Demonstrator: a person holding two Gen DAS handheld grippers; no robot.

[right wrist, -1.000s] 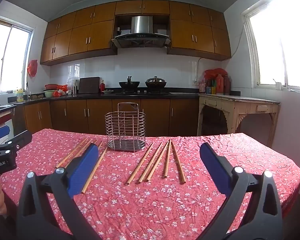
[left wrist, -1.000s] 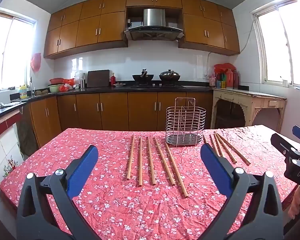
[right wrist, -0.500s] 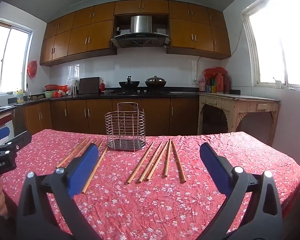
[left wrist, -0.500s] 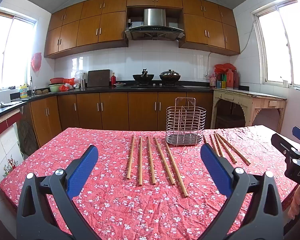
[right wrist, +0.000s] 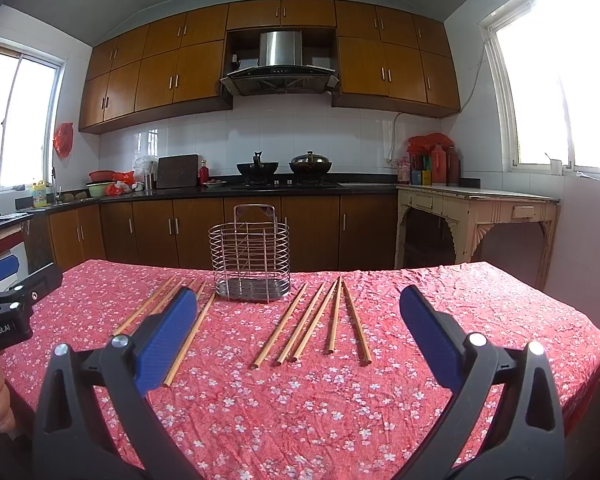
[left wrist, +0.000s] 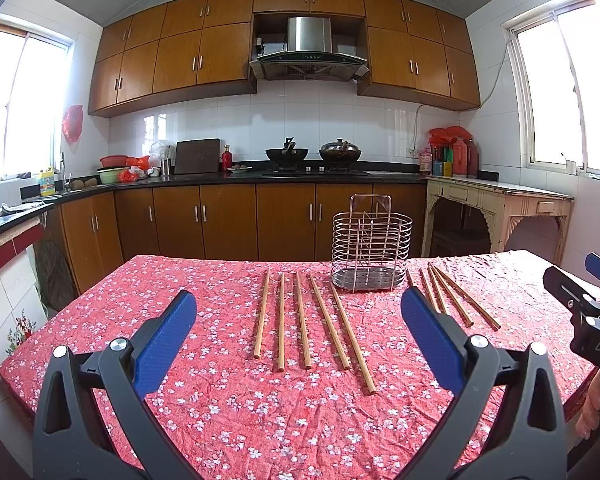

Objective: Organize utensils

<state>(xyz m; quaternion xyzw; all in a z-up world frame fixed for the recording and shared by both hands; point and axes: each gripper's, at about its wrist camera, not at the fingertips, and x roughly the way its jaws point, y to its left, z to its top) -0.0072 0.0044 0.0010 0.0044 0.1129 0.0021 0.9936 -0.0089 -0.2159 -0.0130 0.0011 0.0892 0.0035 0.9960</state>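
Note:
A wire utensil basket (left wrist: 371, 255) stands upright and empty on the red flowered tablecloth (left wrist: 228, 408); it also shows in the right wrist view (right wrist: 250, 266). Several wooden chopsticks (left wrist: 302, 320) lie in a row left of the basket, and several more (left wrist: 452, 296) lie to its right. In the right wrist view the right group (right wrist: 320, 320) lies ahead and the left group (right wrist: 160, 304) lies beyond my left finger. My left gripper (left wrist: 298, 338) is open and empty, short of the left group. My right gripper (right wrist: 298, 334) is open and empty, short of the right group.
The table's near edge and right corner (right wrist: 592, 344) drop off close to the right gripper. Behind the table run dark counters with wooden cabinets (left wrist: 228, 220), a stove with two woks (left wrist: 312, 154), and a pale side table (left wrist: 496, 208) at right.

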